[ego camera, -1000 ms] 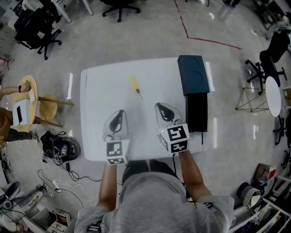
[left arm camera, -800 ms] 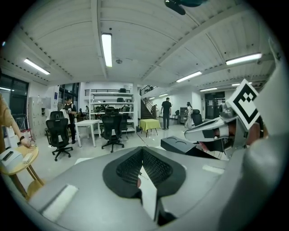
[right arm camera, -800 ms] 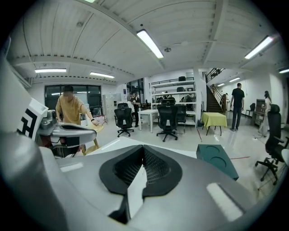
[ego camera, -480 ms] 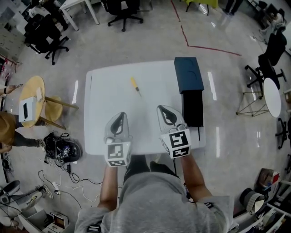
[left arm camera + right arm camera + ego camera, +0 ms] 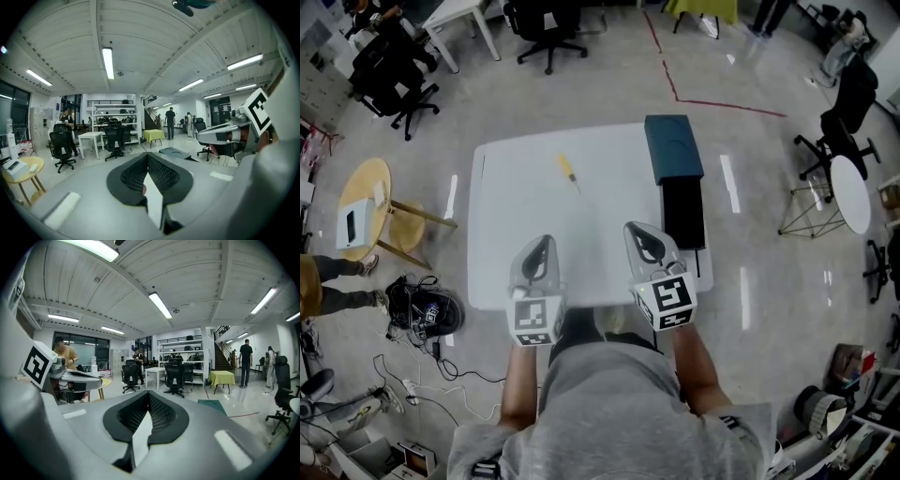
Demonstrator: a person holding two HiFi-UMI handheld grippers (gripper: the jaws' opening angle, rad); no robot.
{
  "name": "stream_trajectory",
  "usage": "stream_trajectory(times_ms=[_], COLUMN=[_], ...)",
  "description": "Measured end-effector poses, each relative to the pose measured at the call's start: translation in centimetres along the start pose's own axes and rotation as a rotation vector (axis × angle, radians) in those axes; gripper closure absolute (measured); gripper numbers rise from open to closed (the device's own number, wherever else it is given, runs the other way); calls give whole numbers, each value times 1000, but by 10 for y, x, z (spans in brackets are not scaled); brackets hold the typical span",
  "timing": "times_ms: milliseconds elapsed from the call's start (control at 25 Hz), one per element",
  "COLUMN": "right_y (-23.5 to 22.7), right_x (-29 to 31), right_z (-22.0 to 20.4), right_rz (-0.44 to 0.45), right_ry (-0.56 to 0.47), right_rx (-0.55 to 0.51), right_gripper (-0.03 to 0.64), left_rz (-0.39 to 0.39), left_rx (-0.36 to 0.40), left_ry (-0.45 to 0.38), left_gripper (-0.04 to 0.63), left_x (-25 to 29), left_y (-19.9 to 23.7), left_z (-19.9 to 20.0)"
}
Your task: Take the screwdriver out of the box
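Screwdriver (image 5: 569, 172) out of box (image 5: 682, 211), lying on table (image 5: 600, 202) well ahead of both jaws | left gripper (image 5: 542, 246), right gripper (image 5: 635, 232): jaws closed, empty | tip: withdraw high, don't nudge it.

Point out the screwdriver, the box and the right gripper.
screwdriver (image 5: 567, 169), head view, on its yellow handle.
box (image 5: 682, 212), head view, on its black half.
right gripper (image 5: 633, 231), head view, at its closed tips.

White table (image 5: 516, 225); black office chair (image 5: 389, 80); round yellow table (image 5: 375, 180).
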State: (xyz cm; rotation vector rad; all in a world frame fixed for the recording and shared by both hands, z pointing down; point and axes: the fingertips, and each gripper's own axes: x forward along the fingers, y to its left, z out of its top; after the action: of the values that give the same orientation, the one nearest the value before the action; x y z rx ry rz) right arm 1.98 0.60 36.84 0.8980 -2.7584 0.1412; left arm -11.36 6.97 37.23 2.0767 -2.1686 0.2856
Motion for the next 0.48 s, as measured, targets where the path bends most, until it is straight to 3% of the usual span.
stream_trajectory(times_ms=[480], right_y=[2], right_x=[-48], right_z=[-13], right_rz=[-22], right_ry=[-34], right_rx=[16], right_gripper=[614], left_rz=[10], left_rx=[-1], left_ry=[15], left_gripper=[584], left_x=[-38], left_y=[-10], left_z=[-8])
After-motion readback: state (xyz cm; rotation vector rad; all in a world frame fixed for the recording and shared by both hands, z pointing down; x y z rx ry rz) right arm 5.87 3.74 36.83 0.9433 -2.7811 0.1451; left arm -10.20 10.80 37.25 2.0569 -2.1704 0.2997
